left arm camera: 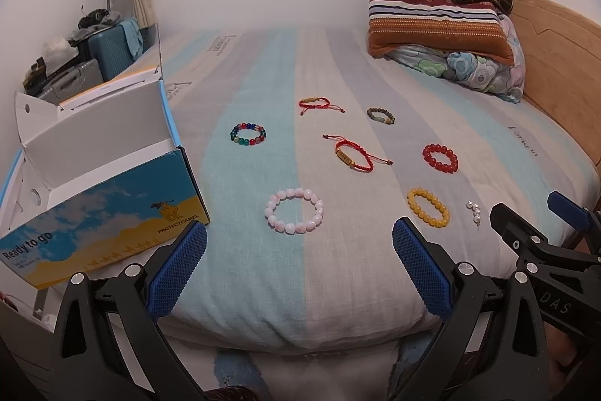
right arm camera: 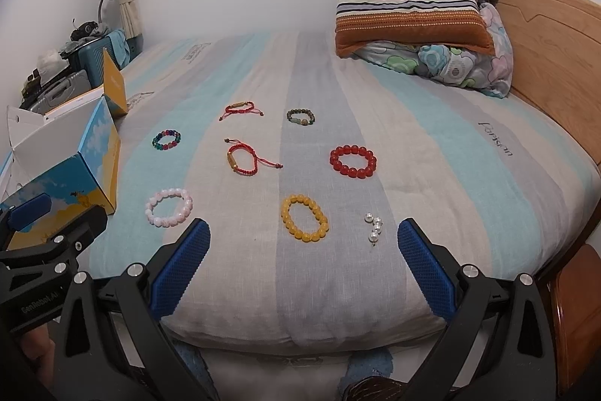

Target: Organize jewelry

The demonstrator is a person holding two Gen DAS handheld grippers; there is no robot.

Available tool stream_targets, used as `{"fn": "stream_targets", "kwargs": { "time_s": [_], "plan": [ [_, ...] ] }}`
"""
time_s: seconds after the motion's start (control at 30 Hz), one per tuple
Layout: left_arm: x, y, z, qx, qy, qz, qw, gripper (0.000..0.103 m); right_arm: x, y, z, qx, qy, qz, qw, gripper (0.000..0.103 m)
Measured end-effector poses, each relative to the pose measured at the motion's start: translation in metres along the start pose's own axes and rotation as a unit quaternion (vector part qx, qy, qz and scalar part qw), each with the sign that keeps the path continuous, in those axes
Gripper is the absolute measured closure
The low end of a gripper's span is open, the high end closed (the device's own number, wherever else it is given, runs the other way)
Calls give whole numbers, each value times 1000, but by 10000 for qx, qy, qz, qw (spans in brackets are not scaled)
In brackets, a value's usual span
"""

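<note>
**Both claws spread wide over the bed, nothing picked up yet**

Left wrist view: the left gripper [left arm camera: 299,264] hangs with its blue pads apart and empty, low over the near edge of the striped blue-and-grey bedspread [left arm camera: 263,70]. Just ahead, between the pads, lies the pale pink beaded bracelet [left arm camera: 294,210]; ahead and to the right, the yellow beaded bracelet [left arm camera: 428,207] and a small cluster of white pearl earrings [left arm camera: 474,211]. Farther ahead sit the multicoloured glass-bead bracelet [left arm camera: 248,134], two red cord bracelets [left arm camera: 355,156] and [left arm camera: 314,102], the red round-bead bracelet [left arm camera: 440,158] and the dark green bead bracelet [left arm camera: 381,115]. The pieces lie well apart, likely so each can be pinched alone. The open blue-and-yellow cardboard box [left arm camera: 112,202], just left of the claw, looks like the destination. The other claw shows at far right.

Right wrist view: the right gripper [right arm camera: 302,265] is likewise released and empty. The yellow bracelet and pearls lie just ahead between its pads; the box stands well off left, behind the left claw. Striped pillows [right arm camera: 409,21] sit far ahead, out of the way. Nothing blocks either reach.
</note>
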State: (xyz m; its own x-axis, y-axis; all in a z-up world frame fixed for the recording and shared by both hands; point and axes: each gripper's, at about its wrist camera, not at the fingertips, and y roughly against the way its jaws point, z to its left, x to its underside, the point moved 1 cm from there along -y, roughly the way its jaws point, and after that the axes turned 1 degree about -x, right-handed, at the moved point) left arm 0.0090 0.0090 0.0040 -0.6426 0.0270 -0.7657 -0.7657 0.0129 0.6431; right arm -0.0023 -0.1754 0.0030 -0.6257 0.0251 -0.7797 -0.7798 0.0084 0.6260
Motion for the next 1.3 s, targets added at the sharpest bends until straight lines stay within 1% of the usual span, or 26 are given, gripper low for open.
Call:
{"fn": "stream_targets", "kwargs": {
  "time_s": [1.07,1.17,1.3],
  "plan": [
    [0,0,-3,-7,-77,13,10000,5,-1,1,-3,59,-26,-38,10000,7],
    [0,-6,-3,-18,-84,36,10000,5,-2,-3,-6,85,-33,-13,10000,7],
    [0,-24,-2,-63,-133,137,9998,5,-4,-13,-13,119,-56,67,9999,7]
  ]
}}
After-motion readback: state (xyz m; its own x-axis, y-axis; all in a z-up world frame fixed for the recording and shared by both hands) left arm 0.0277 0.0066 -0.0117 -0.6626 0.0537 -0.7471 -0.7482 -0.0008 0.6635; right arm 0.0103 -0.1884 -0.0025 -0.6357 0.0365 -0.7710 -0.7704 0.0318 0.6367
